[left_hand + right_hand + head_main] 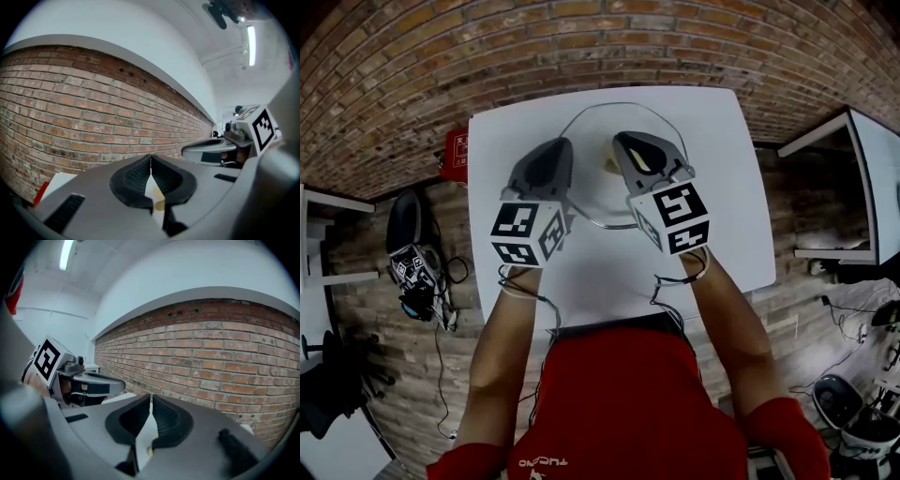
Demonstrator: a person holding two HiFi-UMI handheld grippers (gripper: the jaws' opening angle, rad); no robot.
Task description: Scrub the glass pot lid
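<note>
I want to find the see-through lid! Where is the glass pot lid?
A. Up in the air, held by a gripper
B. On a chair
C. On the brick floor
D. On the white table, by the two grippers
D: the head view shows the glass pot lid lying on the white table, with the left gripper and the right gripper over it, both with jaws shut.

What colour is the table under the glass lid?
White. The table shows best in the head view, with the glass lid lying on it.
</note>
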